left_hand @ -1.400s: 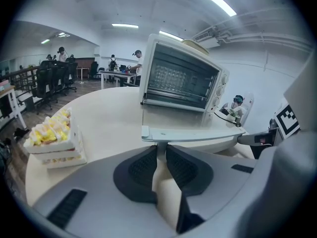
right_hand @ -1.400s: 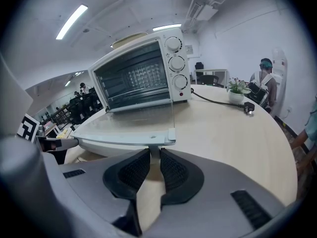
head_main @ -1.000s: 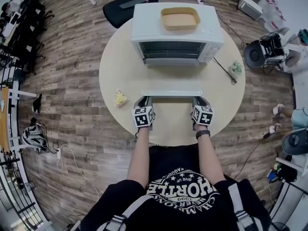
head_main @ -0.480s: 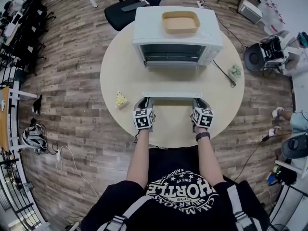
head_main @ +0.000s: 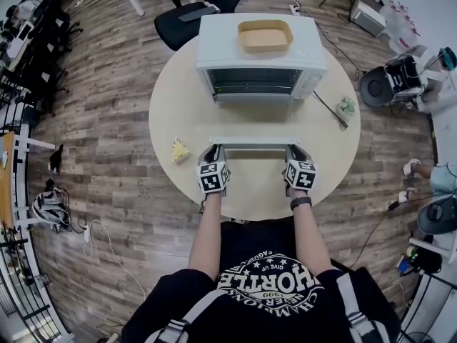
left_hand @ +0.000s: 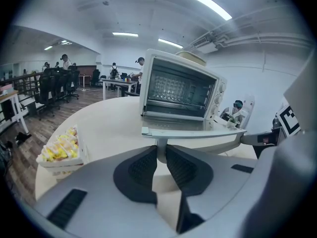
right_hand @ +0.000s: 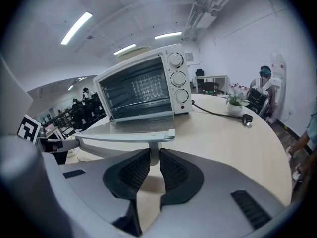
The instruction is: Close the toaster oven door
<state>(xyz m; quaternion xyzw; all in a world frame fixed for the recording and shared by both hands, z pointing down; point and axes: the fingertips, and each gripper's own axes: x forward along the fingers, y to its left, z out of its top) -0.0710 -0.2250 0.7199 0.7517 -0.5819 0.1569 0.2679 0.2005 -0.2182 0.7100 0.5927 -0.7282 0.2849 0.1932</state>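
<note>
The white toaster oven [head_main: 260,48] stands at the far side of the round table [head_main: 178,106]. Its glass door [head_main: 253,120] hangs open, folded down flat toward me. The door's handle bar [head_main: 253,141] runs across just ahead of both grippers. My left gripper [head_main: 213,157] is shut on the handle's left post [left_hand: 160,150], under the bar [left_hand: 198,133]. My right gripper [head_main: 297,157] is shut on the right post [right_hand: 154,155], beneath the bar [right_hand: 124,137]. The oven's inside [right_hand: 136,90] shows a wire rack and no food.
A tan tray [head_main: 265,36] lies on top of the oven. A yellow snack packet [head_main: 178,148] sits left of my left gripper. A small plant [head_main: 349,104] and the power cable [head_main: 328,106] lie at the table's right. A black chair [head_main: 193,13] stands behind.
Both grippers keep their hold on the handle posts. The view has shifted slightly; the door itself shows no clear movement.
</note>
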